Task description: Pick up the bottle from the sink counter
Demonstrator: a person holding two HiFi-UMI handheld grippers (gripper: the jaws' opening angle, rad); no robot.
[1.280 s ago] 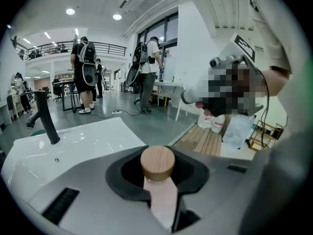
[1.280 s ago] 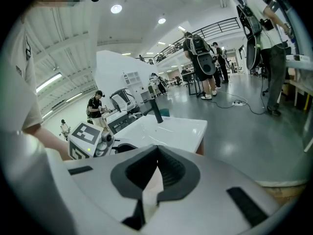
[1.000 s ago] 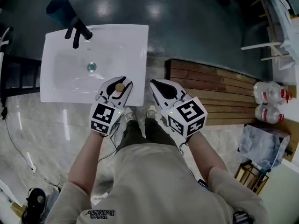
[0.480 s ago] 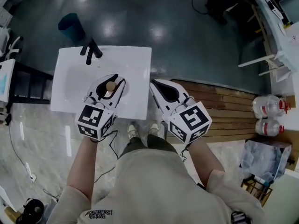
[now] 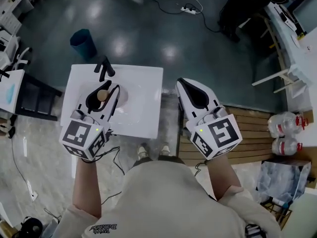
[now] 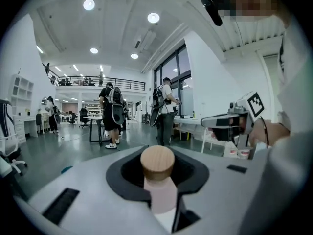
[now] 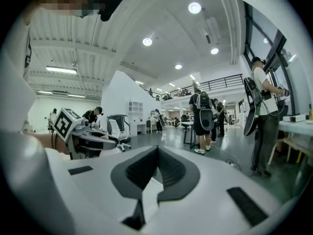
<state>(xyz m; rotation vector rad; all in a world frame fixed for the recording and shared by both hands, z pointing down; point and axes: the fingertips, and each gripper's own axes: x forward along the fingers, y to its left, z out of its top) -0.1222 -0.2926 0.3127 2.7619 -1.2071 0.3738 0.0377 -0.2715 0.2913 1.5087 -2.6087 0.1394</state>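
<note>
A small bottle [image 6: 160, 192] with a pale pink body and a round wooden cap [image 5: 102, 95] stands upright between the jaws of my left gripper [image 5: 105, 89], which is shut on its neck. In the head view the bottle hangs above the white sink [image 5: 144, 110], clear of the counter. My right gripper [image 5: 184, 84] is to the right of the sink, over its edge and the floor, its jaws closed together with nothing in them. In the right gripper view the jaws [image 7: 156, 153] meet at the tip.
A black faucet [image 5: 105, 68] stands at the sink's far edge and a teal bin [image 5: 82, 42] is on the floor beyond. A wooden slatted platform [image 5: 253, 133] and water jugs [image 5: 282, 119] lie to the right. A dark rack [image 5: 35, 100] is left of the sink. People stand farther off.
My left gripper has moved forward and left over the basin with the bottle still in it. The right gripper has also moved forward. The head view has shifted, so the sink sits lower in the picture.
</note>
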